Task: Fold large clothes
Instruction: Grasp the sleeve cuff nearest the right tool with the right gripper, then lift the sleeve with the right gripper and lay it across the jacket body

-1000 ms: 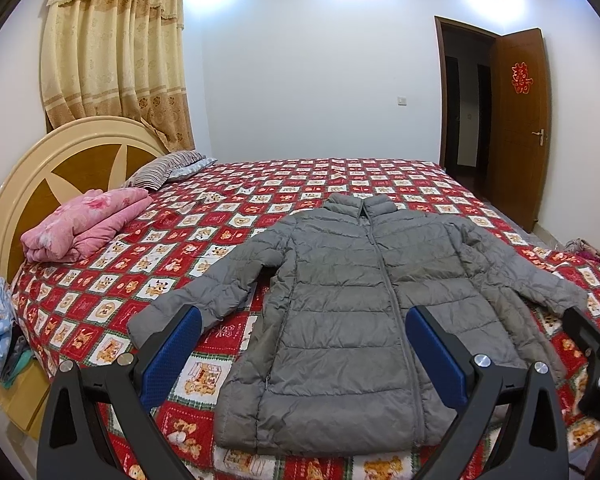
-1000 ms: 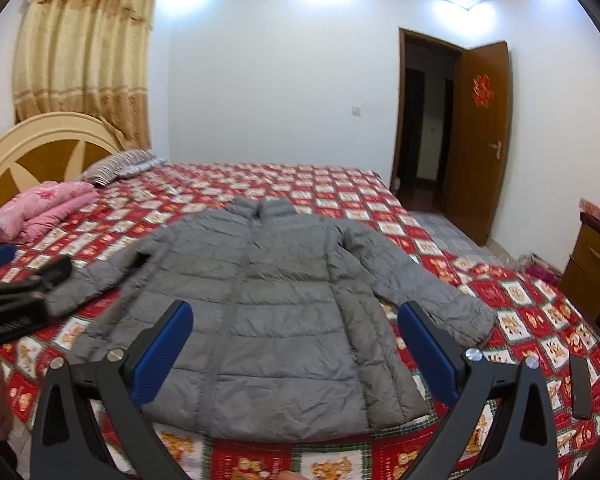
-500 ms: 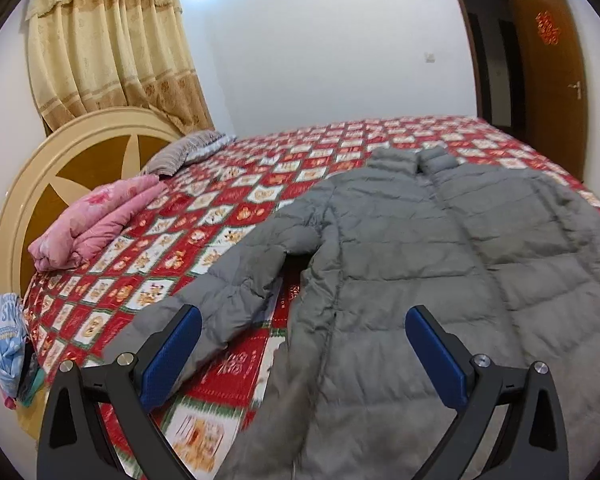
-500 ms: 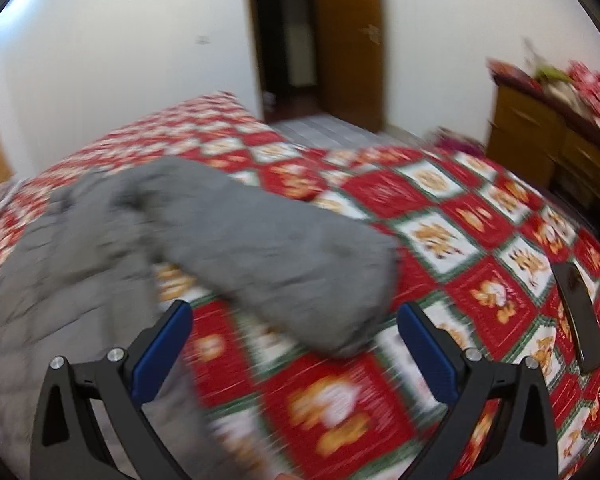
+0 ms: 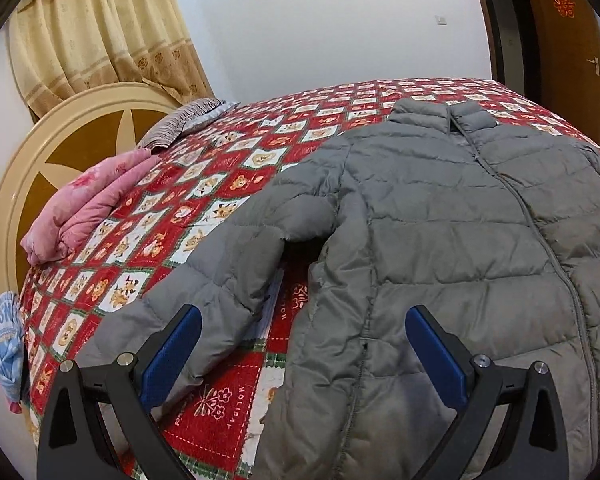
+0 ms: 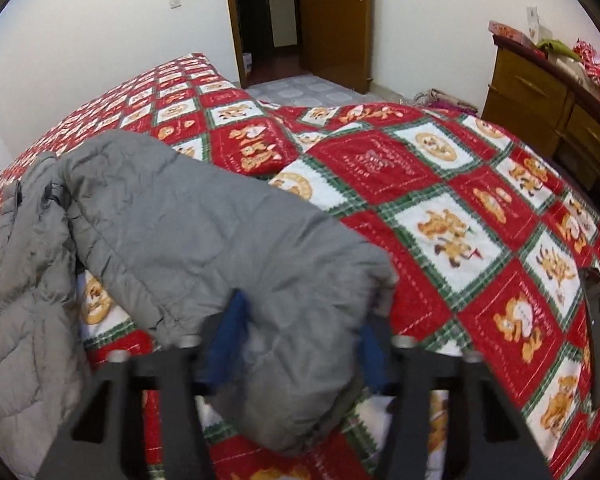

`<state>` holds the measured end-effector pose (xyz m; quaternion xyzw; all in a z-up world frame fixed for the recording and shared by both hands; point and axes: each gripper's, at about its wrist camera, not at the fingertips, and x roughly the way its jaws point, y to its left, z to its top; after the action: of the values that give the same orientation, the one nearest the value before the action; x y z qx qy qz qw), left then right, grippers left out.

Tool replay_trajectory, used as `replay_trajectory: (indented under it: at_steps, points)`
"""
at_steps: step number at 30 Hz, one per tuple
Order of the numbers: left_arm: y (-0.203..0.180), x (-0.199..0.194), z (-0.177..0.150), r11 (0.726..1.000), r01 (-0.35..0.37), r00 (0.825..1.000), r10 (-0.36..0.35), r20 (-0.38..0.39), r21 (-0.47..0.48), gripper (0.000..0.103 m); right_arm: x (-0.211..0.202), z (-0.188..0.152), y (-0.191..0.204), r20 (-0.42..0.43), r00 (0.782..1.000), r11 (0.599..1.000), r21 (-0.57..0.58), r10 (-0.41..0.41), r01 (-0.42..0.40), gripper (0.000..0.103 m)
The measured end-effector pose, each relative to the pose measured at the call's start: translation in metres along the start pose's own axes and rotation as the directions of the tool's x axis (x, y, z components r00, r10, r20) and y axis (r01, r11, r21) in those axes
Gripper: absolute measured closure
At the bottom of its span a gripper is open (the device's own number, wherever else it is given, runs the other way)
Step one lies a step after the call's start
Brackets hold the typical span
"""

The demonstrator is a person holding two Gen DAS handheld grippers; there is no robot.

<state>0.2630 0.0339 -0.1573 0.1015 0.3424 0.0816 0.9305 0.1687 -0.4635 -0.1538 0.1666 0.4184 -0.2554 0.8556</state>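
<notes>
Two grippers: one per hand, black frames with blue pads.
Jacket [image 5: 440,208]: grey quilted puffer, zipped, lying front-up and flat on the bed [image 5: 228,184], collar toward the far edge, hem nearest the cameras.
Left gripper [image 5: 304,356]: released, jaws spread wide and holding nothing; it hovers over the gap between the left sleeve [image 5: 220,272] and the jacket body.
Right gripper [image 6: 296,352]: jaws drawn in around the cuff end of the right sleeve [image 6: 220,240]; the view is blurred, so I cannot tell whether the pads are pressing on the cloth or merely close to it.
Step in hand: judged to be taking both sleeves, ready to fold them across the chest.
Doing it well: pinch each sleeve near the cuff through the full padded thickness; lift only enough to clear the quilt; lay each sleeve straight across the front without dragging the body askew.
Risk: slick shell may slide out of a shallow pinch.
Jacket material: smooth, faintly shiny shell, horizontal stitched channels, puffy and springy; likely to spring back unless pressed.
Bed cover: red, white and green patchwork with bear prints, slightly rumpled.
Blanket [image 5: 88,204]: pink, folded, soft, by the headboard [image 5: 72,128].
Headboard: rounded, cream rim, brown star panel.
Dresser [image 6: 548,92]: wooden, right of the bed.
</notes>
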Motion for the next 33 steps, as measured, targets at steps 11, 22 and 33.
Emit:
replay_trajectory:
  at_steps: [11,22,33]
  points:
    - [0.028,-0.014,0.011,1.0,-0.009,0.999,0.01,0.043,-0.011,0.001,-0.019,0.038,0.002,0.072,0.997,1.0,-0.021,-0.012,0.014,0.091]
    - [0.053,-0.011,0.014,0.999,-0.049,0.998,0.049,0.048,0.0,0.001,-0.043,0.063,-0.005,0.16,0.985,0.998,-0.005,-0.057,0.058,0.094]
    - [0.114,-0.003,0.053,0.986,-0.153,0.982,0.159,0.098,-0.064,0.001,-0.135,0.118,0.168,0.399,0.911,0.943,-0.33,0.103,0.038,0.094]
